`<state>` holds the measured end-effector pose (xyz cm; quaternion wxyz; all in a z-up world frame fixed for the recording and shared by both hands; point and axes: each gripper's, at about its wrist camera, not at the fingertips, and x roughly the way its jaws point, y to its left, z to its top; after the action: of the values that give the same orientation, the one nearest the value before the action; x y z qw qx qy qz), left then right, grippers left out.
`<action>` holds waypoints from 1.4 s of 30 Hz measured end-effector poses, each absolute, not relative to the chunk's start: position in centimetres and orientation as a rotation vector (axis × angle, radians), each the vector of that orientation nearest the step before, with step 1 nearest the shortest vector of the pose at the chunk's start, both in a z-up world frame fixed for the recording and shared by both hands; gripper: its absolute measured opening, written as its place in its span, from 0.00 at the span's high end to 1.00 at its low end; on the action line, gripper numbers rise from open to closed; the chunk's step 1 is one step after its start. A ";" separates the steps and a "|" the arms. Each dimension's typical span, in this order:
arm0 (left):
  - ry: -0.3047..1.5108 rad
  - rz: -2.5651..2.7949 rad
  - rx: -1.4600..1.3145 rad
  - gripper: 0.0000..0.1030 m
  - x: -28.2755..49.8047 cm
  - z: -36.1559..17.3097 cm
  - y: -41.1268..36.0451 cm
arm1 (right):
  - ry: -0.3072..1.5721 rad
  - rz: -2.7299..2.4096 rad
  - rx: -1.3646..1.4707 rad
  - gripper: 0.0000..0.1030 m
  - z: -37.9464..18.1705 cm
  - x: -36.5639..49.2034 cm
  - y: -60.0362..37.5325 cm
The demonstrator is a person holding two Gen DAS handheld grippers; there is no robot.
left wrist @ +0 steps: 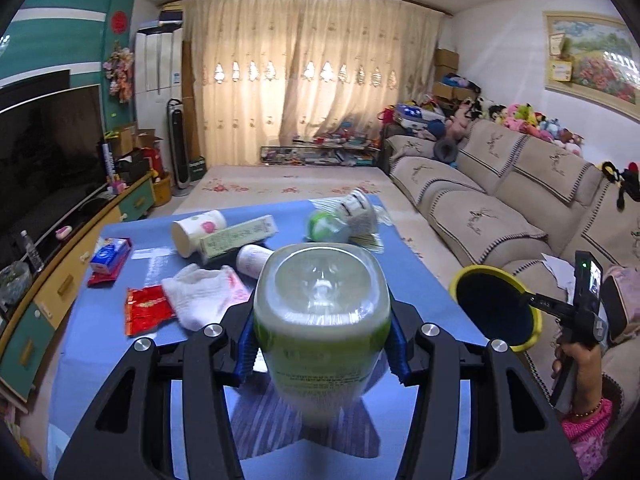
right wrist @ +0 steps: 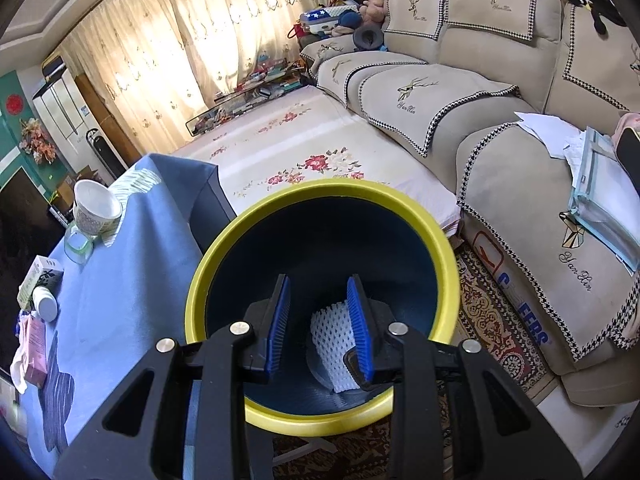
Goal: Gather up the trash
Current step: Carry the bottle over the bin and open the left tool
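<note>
Trash lies scattered over the blue cloth-covered table, and the yellow-rimmed round bin with a dark blue inside stands on the floor just beside the table's right edge, between it and the beige cushioned sofa. On the bin's floor lies a piece of white foam fruit netting.

The largest piece in reach is a clear plastic bottle with a green label, seen bottom-first: its rounded, squarish base faces forward, and the label carries fine print too small to read. The left gripper holds this bottle above the table, its blue ribbed fingers pressed against both sides of the label.

Further back lie a white paper cup with a pink flower print on its side, a long pale green carton touching it, and a printed paper cup tipped over beside a blurred green-and-white object. Nearer are a crumpled white cloth, a red foil wrapper touching it, a blue and red packet near the left edge, and a small white bottle.

The right gripper hangs over the bin's mouth, empty, its jaws parted at a middling width, the netting showing between them below.
</note>
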<state>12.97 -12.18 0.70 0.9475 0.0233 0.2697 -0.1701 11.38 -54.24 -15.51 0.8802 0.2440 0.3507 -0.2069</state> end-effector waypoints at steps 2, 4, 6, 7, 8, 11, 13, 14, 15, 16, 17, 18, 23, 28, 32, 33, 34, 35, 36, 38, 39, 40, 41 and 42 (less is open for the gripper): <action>0.553 -0.370 0.054 0.50 13.1 0.6 -13.4 | 0.723 -0.431 0.515 0.72 -15.4 11.1 -54.5; 0.556 -0.390 0.062 0.50 13.5 0.4 -14.6 | 0.715 -0.432 0.522 0.72 -15.3 10.8 -54.8; 0.562 -0.413 0.069 0.50 13.9 0.2 -15.9 | 0.708 -0.434 0.530 0.72 -15.2 10.5 -55.2; 0.567 -0.428 0.074 0.50 14.2 0.1 -16.8 | 0.705 -0.436 0.534 0.72 -15.2 10.3 -55.4; 0.573 -0.442 0.079 0.50 14.5 0.0 -17.6 | 0.701 -0.438 0.537 0.72 -15.2 10.1 -55.6; 0.591 -0.492 0.095 0.50 15.2 -0.2 -20.1 | 0.691 -0.448 0.552 0.72 -15.2 9.4 -56.5; 0.600 -0.527 0.109 0.50 15.6 -0.4 -22.0 | 0.684 -0.456 0.561 0.72 -15.2 8.8 -57.1; 0.602 -0.542 0.116 0.50 15.8 -0.4 -22.9 | 0.682 -0.459 0.563 0.72 -15.2 8.5 -57.4; 0.605 -0.563 0.125 0.50 16.1 -0.5 -24.1 | 0.680 -0.463 0.568 0.72 -15.3 8.2 -57.7; 0.608 -0.579 0.131 0.50 16.3 -0.4 -25.0 | 0.678 -0.467 0.573 0.72 -15.3 7.9 -57.9; 0.610 -0.596 0.136 0.50 16.5 -0.5 -25.9 | 0.677 -0.470 0.577 0.72 -15.4 7.7 -58.1; 0.612 -0.613 0.139 0.50 16.7 -0.6 -26.7 | 0.676 -0.475 0.582 0.72 -15.5 7.5 -58.4; 0.636 -0.702 0.141 0.50 18.2 -1.0 -32.0 | 0.675 -0.497 0.602 0.72 -16.0 6.7 -60.0; 0.669 -0.765 0.143 0.50 19.9 -2.2 -37.0 | 0.675 -0.508 0.611 0.72 -16.3 6.2 -61.1; 0.664 -0.801 0.165 0.50 20.4 -3.0 -40.7 | 0.676 -0.516 0.621 0.72 -16.7 5.8 -61.7; 0.658 -0.811 0.172 0.50 20.5 -3.2 -41.8 | 0.676 -0.518 0.625 0.72 -16.8 5.7 -61.8; 0.657 -0.817 0.178 0.50 20.4 -3.5 -42.3 | 0.677 -0.520 0.628 0.72 -16.9 5.6 -61.9; 0.657 -0.822 0.183 0.50 20.4 -3.7 -42.9 | 0.678 -0.521 0.629 0.72 -17.0 5.6 -62.0; 0.657 -0.829 0.187 0.50 20.4 -3.9 -43.5 | 0.679 -0.523 0.632 0.72 -17.1 5.6 -62.1; 0.658 -0.832 0.203 0.50 20.6 -4.6 -45.1 | 0.682 -0.524 0.635 0.72 -17.2 5.6 -62.2; 0.666 -0.831 0.213 0.50 20.7 -5.2 -45.5 | 0.683 -0.524 0.637 0.72 -17.3 5.6 -62.2; 0.686 -0.831 0.224 0.50 21.0 -6.0 -46.3 | 0.684 -0.524 0.639 0.72 -17.3 5.5 -62.2; 0.705 -0.832 0.229 0.50 21.2 -6.7 -46.9 | 0.685 -0.524 0.641 0.72 -17.4 5.5 -62.3; 0.726 -0.834 0.235 0.50 21.3 -7.3 -47.2 | 0.687 -0.525 0.642 0.72 -17.5 5.4 -62.3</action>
<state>21.34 -47.19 -7.28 0.8444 0.1115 0.3441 -0.3952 5.43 -62.30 -17.50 0.8586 0.3057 0.3269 -0.2500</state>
